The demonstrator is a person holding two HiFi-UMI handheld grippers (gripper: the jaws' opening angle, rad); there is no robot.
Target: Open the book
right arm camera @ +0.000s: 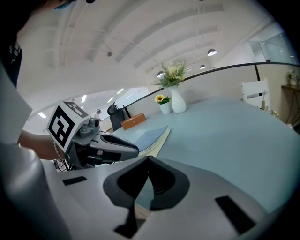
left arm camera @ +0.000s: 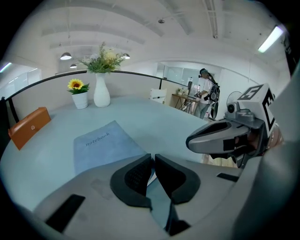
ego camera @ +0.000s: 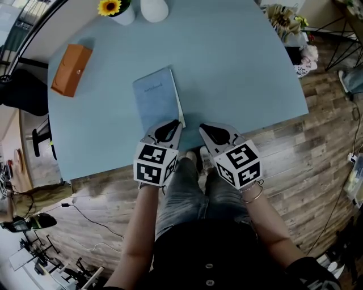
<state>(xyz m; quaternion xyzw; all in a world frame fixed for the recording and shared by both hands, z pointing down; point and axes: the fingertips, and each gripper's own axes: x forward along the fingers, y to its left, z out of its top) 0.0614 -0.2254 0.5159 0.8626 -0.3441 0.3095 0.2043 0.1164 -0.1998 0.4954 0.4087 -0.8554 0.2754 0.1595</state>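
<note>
A thin blue book [ego camera: 156, 99] marked "notebook" lies on the light blue table [ego camera: 238, 73], near its front edge. My left gripper [ego camera: 174, 126] is at the book's near right corner. In the left gripper view the left gripper [left arm camera: 153, 157] has its pads pressed together on the cover's corner, with a sliver of white page edge showing under them. The right gripper view shows the book [right arm camera: 152, 135] with its cream page edges. My right gripper [ego camera: 204, 130] hangs just right of the book over the table edge. The right gripper [right arm camera: 149, 160] is shut with nothing in it.
An orange case [ego camera: 71, 69] lies at the table's far left. A sunflower pot [ego camera: 116, 8] and a white vase [ego camera: 154, 8] stand at the back edge. The person's legs and a wooden floor lie just below the front edge.
</note>
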